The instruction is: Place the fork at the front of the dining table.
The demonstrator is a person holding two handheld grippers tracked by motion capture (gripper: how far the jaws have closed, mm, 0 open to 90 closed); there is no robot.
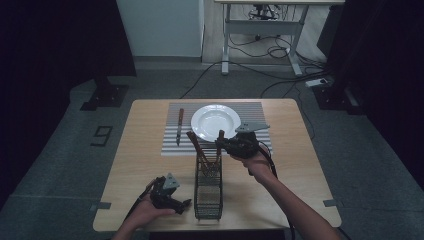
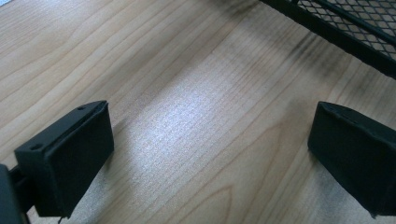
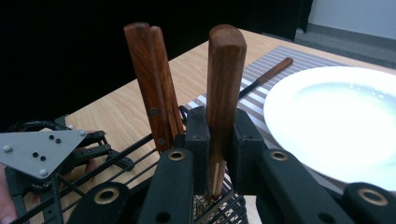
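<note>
- Wooden-handled utensil (image 3: 225, 79) standing upright in the black wire caddy (image 1: 208, 187), pinched low on its handle by the right gripper (image 3: 219, 140); the jaws are pressed onto it from both sides, with the rounded handle top rising well above them.
- Going left to right: the left gripper (image 1: 167, 192) rests on the table (image 1: 145, 150) just beside the caddy's near end, its jaws spread with only bare wood grain between them and the caddy's mesh edge just past the far jaw.
- Next, a second pair of wooden handles (image 3: 152, 84) leans in the caddy just to the left of the right jaws, close to the held one but apart from it.
- Right of the jaws sits the white plate (image 3: 336, 116) on a striped placemat (image 1: 175, 145), and a knife (image 1: 179, 126) lies on the mat beyond.
- To do this step well, I'd judge a straight lift along the handle's axis is best, so the hidden working end clears the wire without snagging or dragging the neighbours out.
- Keeping the other hand near the caddy to steady it would help, since the light wire frame may tip.
- The held handle is dark reddish-brown, smooth, flat-sided; what lies below the jaws I cannot tell.
</note>
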